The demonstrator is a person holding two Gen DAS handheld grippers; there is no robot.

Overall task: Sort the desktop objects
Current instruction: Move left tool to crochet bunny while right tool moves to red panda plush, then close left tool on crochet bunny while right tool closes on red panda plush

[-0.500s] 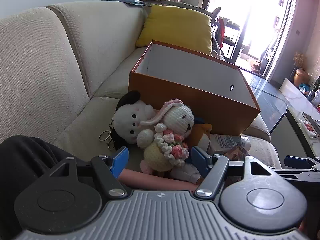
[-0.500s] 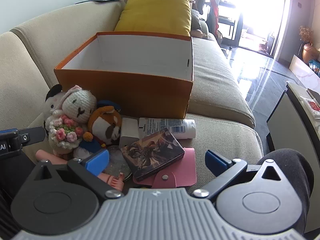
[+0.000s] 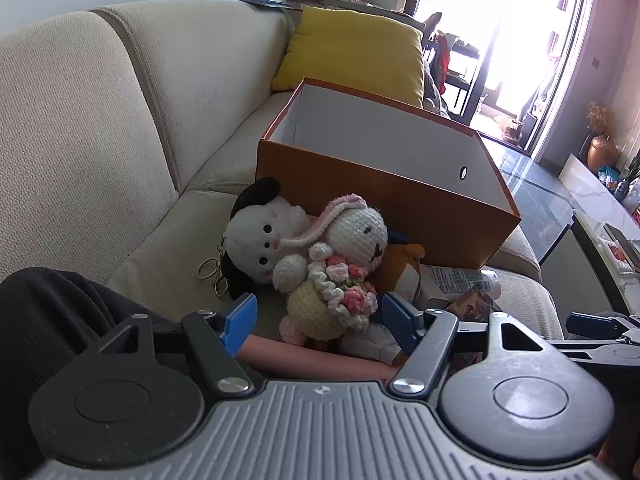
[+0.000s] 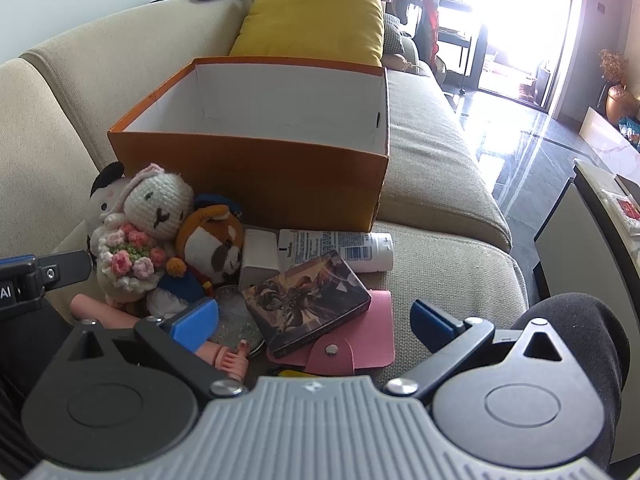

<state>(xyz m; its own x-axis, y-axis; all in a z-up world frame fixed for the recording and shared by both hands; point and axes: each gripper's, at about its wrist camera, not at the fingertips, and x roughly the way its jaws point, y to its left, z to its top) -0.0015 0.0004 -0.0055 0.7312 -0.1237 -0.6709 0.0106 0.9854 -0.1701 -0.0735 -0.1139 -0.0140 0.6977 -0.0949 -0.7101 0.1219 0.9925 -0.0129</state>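
Note:
An open orange box [image 4: 256,176] with a white inside stands on the beige sofa [image 4: 440,264], also seen as the orange box [image 3: 384,208] from the left. In front of it lies a pile: a crocheted rabbit [image 3: 344,264] with flowers, a white plush dog [image 3: 260,240] with a keyring, an orange plush [image 4: 212,248], a white tube [image 4: 340,250], a picture box [image 4: 308,300] on a pink wallet [image 4: 360,344]. My left gripper [image 3: 320,316] is open just before the rabbit. My right gripper [image 4: 316,320] is open just short of the picture box.
A yellow cushion [image 4: 312,20] leans on the sofa back behind the box. A person's dark-clothed knees [image 4: 576,344] flank the pile. A pink doll leg [image 4: 224,356] and a round disc [image 4: 236,312] lie near my right gripper. Glossy floor and a low cabinet [image 4: 580,220] are at right.

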